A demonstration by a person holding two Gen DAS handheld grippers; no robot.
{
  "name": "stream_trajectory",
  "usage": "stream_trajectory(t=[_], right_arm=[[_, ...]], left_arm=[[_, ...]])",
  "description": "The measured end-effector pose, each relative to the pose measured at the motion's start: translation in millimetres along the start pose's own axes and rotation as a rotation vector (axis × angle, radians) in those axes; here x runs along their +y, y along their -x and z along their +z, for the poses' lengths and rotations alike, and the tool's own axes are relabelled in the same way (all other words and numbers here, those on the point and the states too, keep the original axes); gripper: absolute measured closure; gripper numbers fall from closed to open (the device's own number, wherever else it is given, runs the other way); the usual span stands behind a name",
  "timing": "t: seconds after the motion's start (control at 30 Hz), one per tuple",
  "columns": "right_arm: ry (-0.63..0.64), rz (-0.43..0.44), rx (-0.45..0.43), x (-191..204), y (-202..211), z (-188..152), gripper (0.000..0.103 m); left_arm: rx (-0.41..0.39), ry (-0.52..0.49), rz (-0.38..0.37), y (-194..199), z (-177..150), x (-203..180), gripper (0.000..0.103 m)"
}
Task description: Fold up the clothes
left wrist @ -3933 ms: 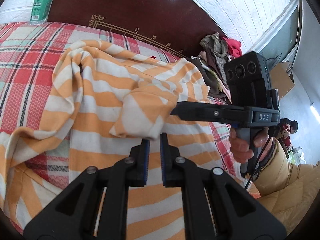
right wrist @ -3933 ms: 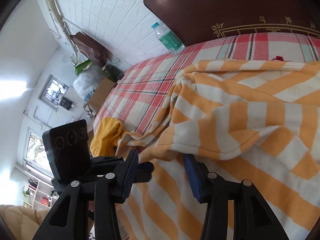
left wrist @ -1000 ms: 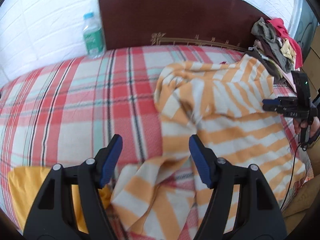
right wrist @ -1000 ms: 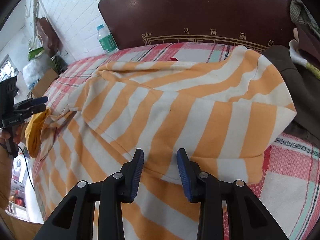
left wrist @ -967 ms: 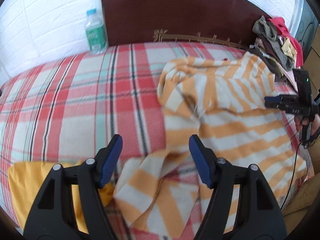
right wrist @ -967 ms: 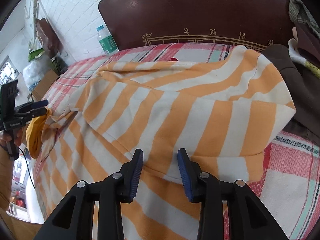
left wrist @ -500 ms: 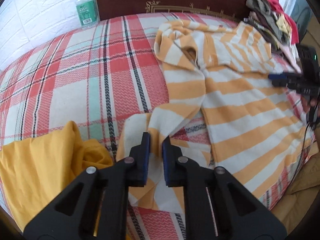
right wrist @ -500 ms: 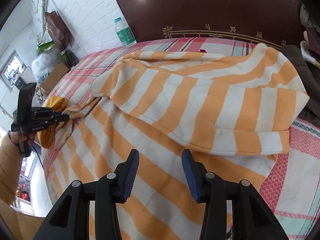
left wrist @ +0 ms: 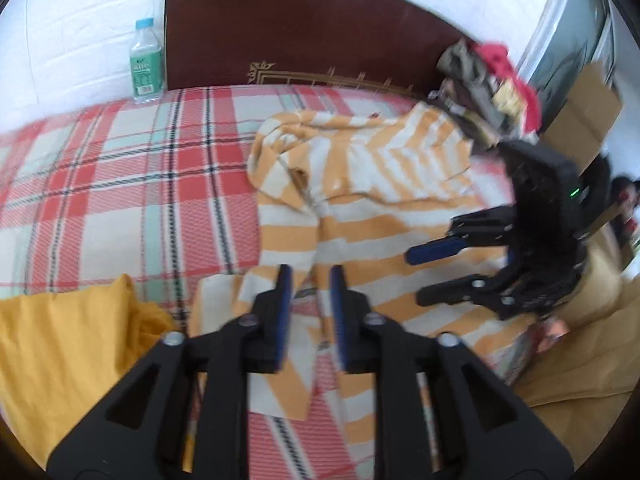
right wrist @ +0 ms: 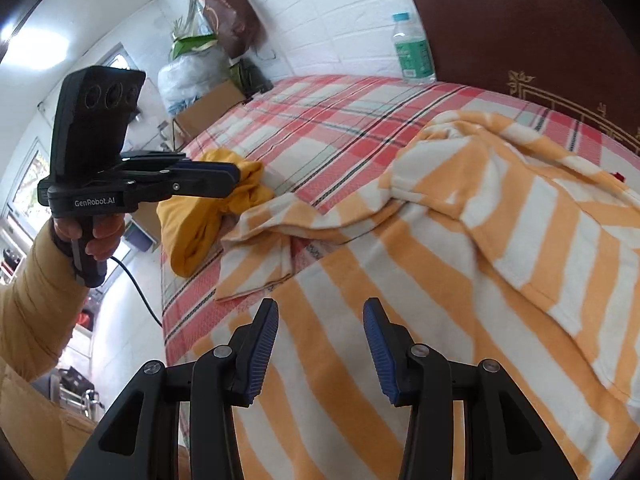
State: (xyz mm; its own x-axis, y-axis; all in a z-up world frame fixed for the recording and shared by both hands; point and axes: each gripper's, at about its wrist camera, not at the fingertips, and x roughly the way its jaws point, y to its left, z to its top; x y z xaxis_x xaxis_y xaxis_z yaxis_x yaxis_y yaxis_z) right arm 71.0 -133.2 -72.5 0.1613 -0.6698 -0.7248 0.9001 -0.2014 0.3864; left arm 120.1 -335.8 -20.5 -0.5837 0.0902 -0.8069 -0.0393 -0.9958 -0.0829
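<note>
Striped garment (left wrist: 372, 184) blurred; left claw (left wrist: 310, 300) contents unclear.

Plaid bed (left wrist: 120, 184) carries striped shirt (left wrist: 372, 184), yellow garment (left wrist: 68, 344), clothes pile (left wrist: 488, 80).

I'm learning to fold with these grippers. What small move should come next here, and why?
Probably lower the left gripper onto the loose sleeve and pinch it. Its jaws are slightly apart with nothing clearly held, and that sleeve trails off the striped shirt toward the yellow cloth. The right gripper is open above the body.

orange-striped garment (left wrist: 360, 200), rumpled, spread on bed
</note>
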Motion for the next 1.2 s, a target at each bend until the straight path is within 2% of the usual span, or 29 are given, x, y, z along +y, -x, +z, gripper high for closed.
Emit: stream_trajectory(t=[0.03,0.07,0.13,0.2,0.23,0.27,0.33,0.43,0.53,0.63,0.73,0.8,0.9,0.93,1.0,1.07,1.13,1.2], right_arm=[[-0.002,0.012,0.011,3,-5,-1,0.058],[-0.007,0.021,0.020,5,-9,-4,0.058],[-0.019,0.019,0.033,4,-12,-10,0.058],[-0.032,0.013,0.046,2,-13,-16,0.058],[-0.038,0.009,0.049,0,-12,-18,0.058],[-0.045,0.005,0.051,-2,-11,-20,0.058],[-0.059,-0.002,0.047,-4,-9,-23,0.058],[-0.066,-0.013,0.035,-7,-7,-22,0.058],[-0.049,-0.011,0.009,-4,-7,-14,0.058],[0.017,0.011,-0.019,13,-12,-1,0.058],[0.090,0.046,-0.045,38,-26,14,0.057],[0.113,0.079,-0.060,55,-40,21,0.049],[0.106,0.125,-0.064,75,-69,31,0.047],[0.106,0.118,-0.066,82,-77,33,0.047],[0.106,0.035,-0.076,92,-97,38,0.047],[0.006,0.010,-0.071,82,-111,44,0.054],[-0.070,0.012,-0.081,67,-113,49,0.093],[-0.091,0.029,-0.103,56,-99,51,0.096]], left_arm=[[0.015,-0.067,0.060,-8,-3,-9,0.031],[0.029,-0.135,0.119,-16,-6,-17,0.030],[0.075,-0.183,0.166,-34,-9,-21,0.031],[0.123,-0.187,0.182,-50,-9,-17,0.053],[0.147,-0.164,0.174,-56,-8,-10,0.079],[0.171,-0.141,0.166,-61,-7,-3,0.087],[0.166,-0.048,0.123,-59,-2,17,0.091],[0.116,0.125,0.018,-38,9,44,0.092],[0.049,0.277,-0.124,-13,20,65,0.092],[0.013,0.353,-0.225,-1,29,70,0.092],[0.017,0.392,-0.265,-5,38,71,0.092],[0.025,0.416,-0.275,-10,39,73,0.092],[0.026,0.444,-0.290,-13,38,75,0.092],[0.026,0.453,-0.295,-13,37,76,0.092],[0.026,0.472,-0.305,-15,37,77,0.092],[0.027,0.491,-0.315,-17,36,78,0.092],[0.023,0.505,-0.321,-17,36,80,0.092],[0.004,0.517,-0.342,-11,36,81,0.092]])
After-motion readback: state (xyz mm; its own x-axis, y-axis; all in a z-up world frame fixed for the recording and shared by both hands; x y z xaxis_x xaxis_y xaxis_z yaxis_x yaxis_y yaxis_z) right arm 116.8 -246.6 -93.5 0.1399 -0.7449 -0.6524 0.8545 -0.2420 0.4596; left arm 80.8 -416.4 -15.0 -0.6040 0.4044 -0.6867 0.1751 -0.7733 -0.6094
